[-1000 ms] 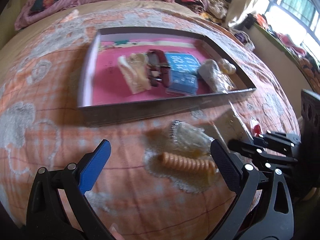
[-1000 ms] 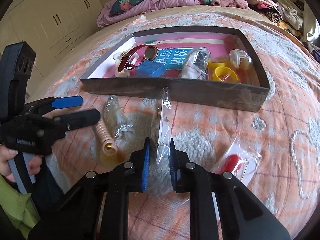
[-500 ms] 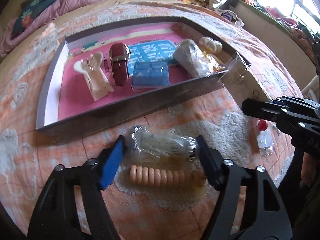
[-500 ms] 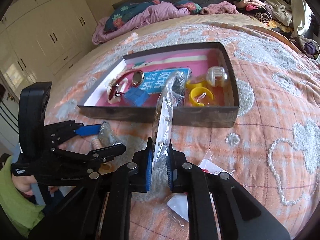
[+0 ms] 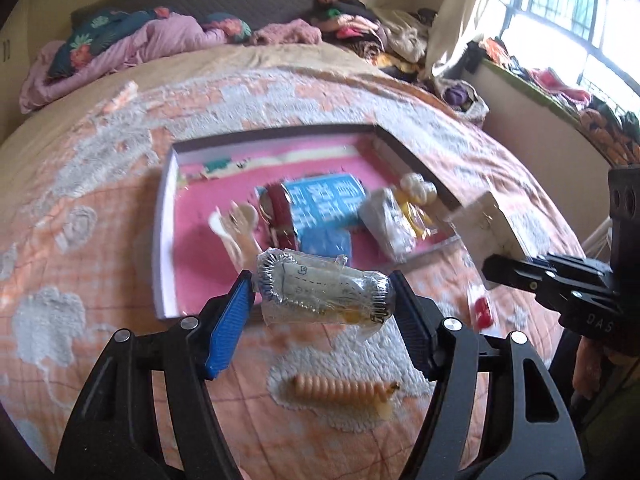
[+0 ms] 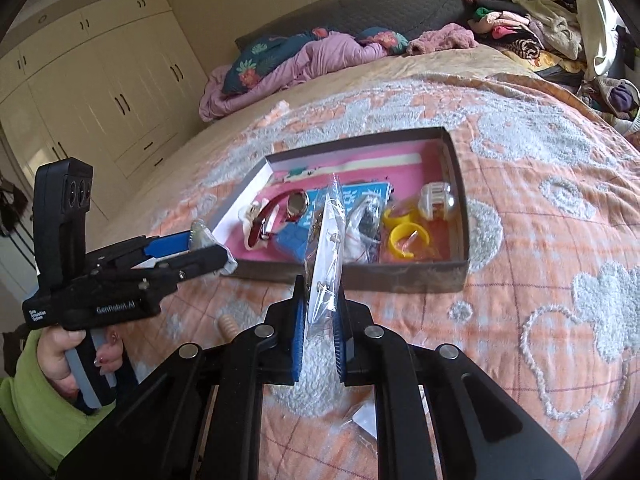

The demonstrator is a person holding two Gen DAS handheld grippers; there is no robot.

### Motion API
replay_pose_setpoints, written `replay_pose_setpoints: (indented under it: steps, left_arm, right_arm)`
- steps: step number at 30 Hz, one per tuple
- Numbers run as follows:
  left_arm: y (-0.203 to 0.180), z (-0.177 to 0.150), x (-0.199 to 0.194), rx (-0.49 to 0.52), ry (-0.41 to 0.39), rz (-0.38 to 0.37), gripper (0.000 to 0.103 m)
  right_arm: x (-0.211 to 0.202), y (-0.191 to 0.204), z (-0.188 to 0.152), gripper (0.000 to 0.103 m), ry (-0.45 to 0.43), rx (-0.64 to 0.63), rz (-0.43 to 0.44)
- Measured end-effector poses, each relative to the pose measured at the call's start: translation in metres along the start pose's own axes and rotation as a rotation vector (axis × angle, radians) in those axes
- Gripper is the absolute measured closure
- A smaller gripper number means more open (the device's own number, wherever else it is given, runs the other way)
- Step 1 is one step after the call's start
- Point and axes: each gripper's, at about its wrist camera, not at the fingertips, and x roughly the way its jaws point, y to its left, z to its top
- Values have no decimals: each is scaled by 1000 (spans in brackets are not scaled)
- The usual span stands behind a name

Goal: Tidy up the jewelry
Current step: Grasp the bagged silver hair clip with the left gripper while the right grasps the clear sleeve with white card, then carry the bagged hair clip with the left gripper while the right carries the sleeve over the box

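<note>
Left gripper [image 5: 322,300]: clamps clear jewelry packet [image 5: 324,294]. Right gripper [image 6: 318,344]: clenched on flat earring card [image 6: 326,256], above tray [image 6: 360,274].

Both wrist views look down, close; share box [image 5: 164,240] [image 6: 456,184] on bed.

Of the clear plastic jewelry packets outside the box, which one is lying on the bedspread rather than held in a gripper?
The small packet with the red piece. The crinkled roll packet is clamped in the left gripper, the flat earring card packet in the right gripper.
</note>
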Motion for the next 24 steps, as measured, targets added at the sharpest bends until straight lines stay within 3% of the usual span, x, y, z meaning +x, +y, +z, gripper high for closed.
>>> replay_pose_setpoints:
  steps: [17, 24]
  left_arm:
    - [35, 27, -8, -61, -67, 94, 43]
    - [45, 31, 5, -42, -65, 183, 43]
  right_arm:
    - [-22, -12, 38, 92, -98, -15, -74]
    - [-10, -17, 51, 92, -100, -17, -100]
